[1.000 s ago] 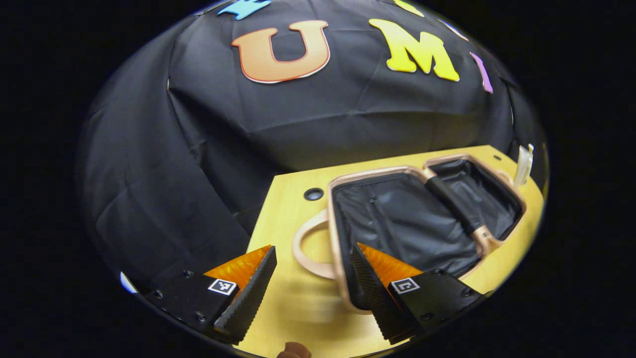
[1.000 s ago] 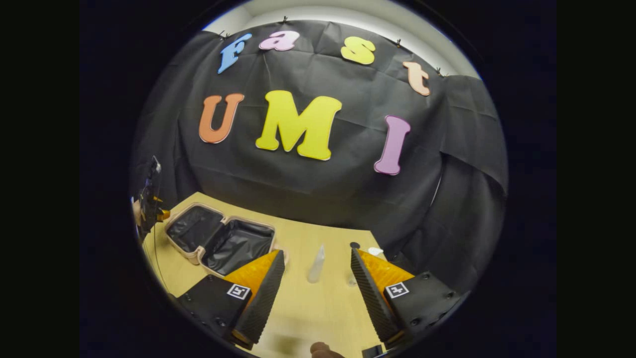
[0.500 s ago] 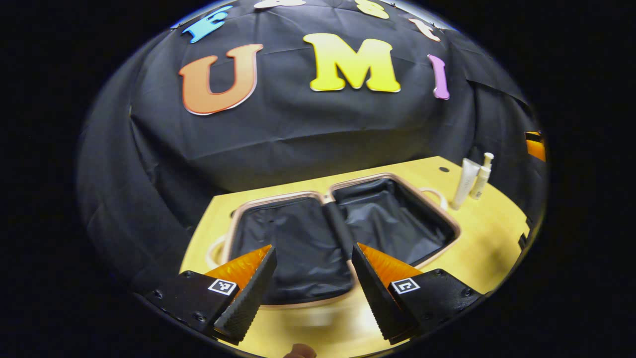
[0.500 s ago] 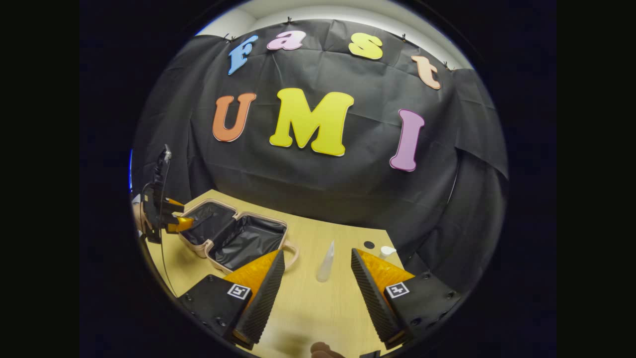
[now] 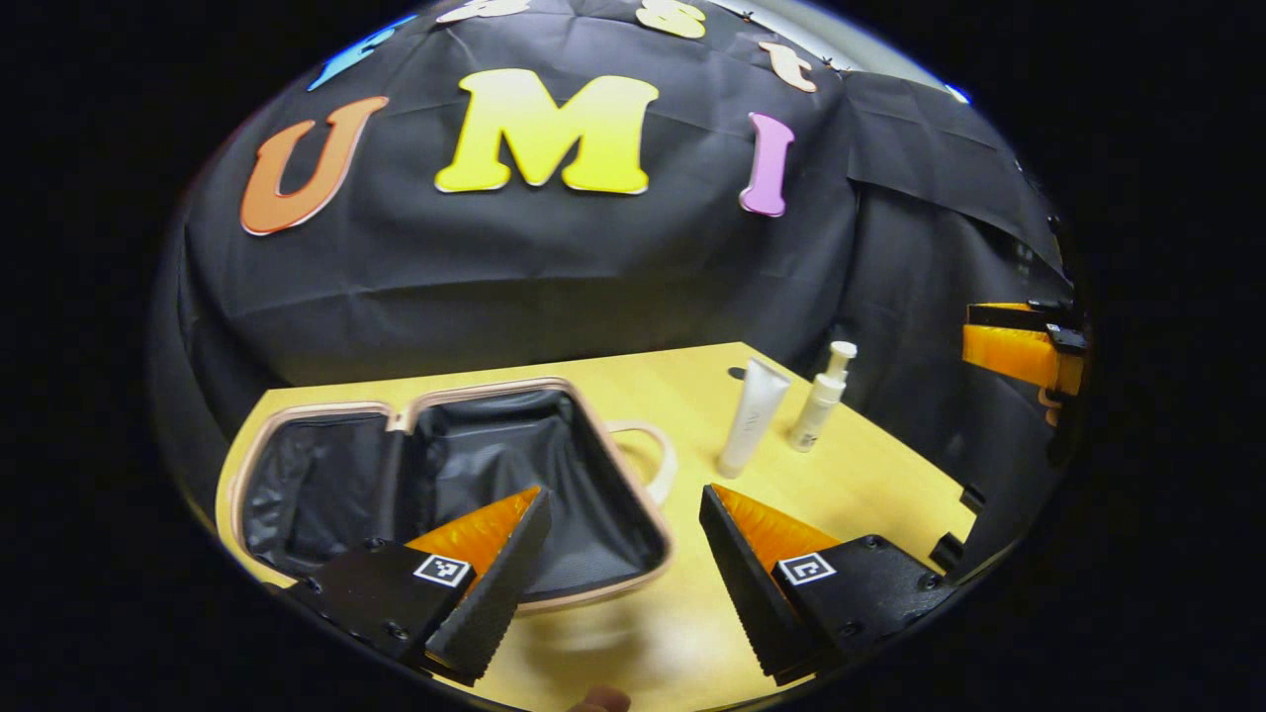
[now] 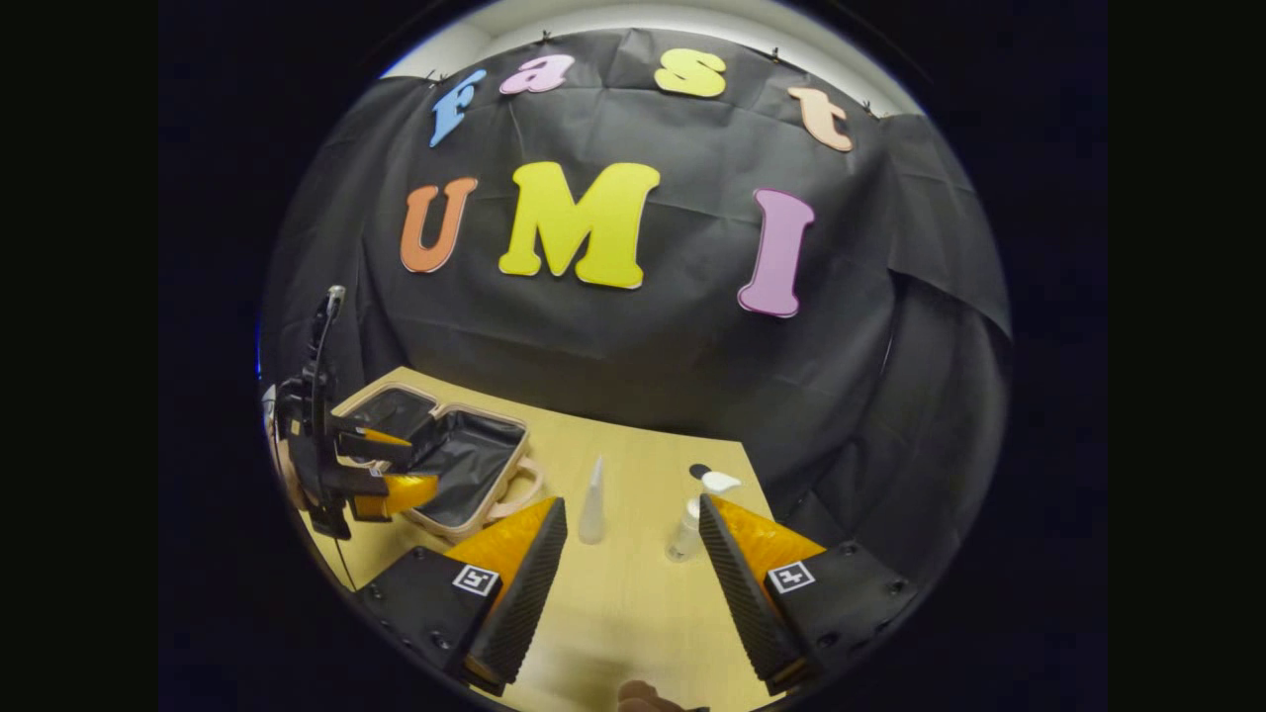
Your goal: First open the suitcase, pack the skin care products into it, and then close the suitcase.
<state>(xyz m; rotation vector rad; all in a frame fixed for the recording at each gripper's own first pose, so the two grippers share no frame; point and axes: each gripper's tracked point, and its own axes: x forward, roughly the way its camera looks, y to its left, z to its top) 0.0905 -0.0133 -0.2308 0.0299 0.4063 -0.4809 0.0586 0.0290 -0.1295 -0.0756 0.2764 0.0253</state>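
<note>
Left hand-held gripper [image 5: 623,564] just above open suitcase [image 5: 297,410], empty-jawed.

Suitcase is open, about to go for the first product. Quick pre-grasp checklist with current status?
1. Suitcase lid fully open, lying flat: ok.
2. Both lined halves empty: ok.
3. Tube and pump bottle standing upright on the table, apart from the case: ok.
4. Right gripper open, tube between its fingers' line: ok.
5. Left gripper open, holding nothing: ok.
6. Bottle cap tightness: cannot tell.
</note>
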